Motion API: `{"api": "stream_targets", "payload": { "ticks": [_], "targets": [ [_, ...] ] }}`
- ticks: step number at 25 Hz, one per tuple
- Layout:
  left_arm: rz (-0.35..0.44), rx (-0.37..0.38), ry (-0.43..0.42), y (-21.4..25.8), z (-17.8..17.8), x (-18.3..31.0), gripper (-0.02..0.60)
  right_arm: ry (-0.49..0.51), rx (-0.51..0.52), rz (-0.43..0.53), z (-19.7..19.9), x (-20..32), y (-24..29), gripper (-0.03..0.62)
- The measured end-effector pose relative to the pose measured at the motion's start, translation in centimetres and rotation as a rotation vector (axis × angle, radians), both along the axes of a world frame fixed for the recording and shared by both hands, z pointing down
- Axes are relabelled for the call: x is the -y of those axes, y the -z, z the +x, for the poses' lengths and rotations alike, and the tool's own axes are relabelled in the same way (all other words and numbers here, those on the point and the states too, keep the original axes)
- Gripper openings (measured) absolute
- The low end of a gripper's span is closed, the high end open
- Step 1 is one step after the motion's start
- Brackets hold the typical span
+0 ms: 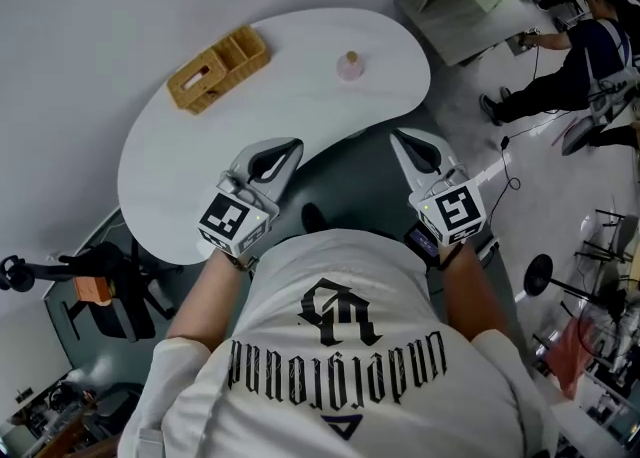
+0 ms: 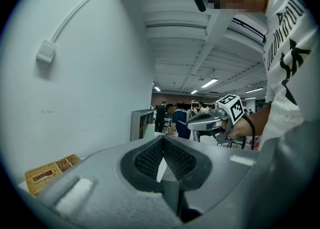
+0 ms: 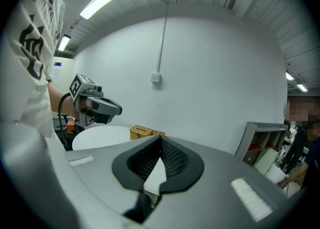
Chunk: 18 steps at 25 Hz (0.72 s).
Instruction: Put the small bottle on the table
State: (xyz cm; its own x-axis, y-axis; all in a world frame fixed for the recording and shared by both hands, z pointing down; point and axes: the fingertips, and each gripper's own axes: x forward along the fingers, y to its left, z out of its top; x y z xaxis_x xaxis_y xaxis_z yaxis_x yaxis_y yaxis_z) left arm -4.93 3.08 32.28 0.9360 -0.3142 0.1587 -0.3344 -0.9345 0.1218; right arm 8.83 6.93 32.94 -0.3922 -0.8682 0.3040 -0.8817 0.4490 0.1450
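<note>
The white, kidney-shaped counter fills the upper middle of the head view, its curved notch facing the person at 6 o'clock. The person's white printed shirt takes up the lower part of that view. The left tool hangs over the counter's near edge at about 6 o'clock, its jaws together with nothing between them. The right tool is held just off the rim at about 4 o'clock, its jaws likewise closed and empty. A woven basket lies on the counter at 10 o'clock. The small bottle stands upright on the counter at about 1 o'clock, well apart from the basket and both tools.
</note>
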Motion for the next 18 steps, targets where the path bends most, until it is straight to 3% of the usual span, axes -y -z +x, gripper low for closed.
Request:
{"api": "stream_targets", "payload": {
  "ticks": [10,18],
  "targets": [
    [0.001,0.010,0.025,1.0,6.6,-7.3,0.008,0.054,0.025,-0.015,5.8,-7.1,0.3,0.003],
    [0.012,0.034,0.080,1.1,9.2,-15.2,0.008,0.132,0.050,0.007,8.1,-14.5,0.2,0.003]
  ]
}}
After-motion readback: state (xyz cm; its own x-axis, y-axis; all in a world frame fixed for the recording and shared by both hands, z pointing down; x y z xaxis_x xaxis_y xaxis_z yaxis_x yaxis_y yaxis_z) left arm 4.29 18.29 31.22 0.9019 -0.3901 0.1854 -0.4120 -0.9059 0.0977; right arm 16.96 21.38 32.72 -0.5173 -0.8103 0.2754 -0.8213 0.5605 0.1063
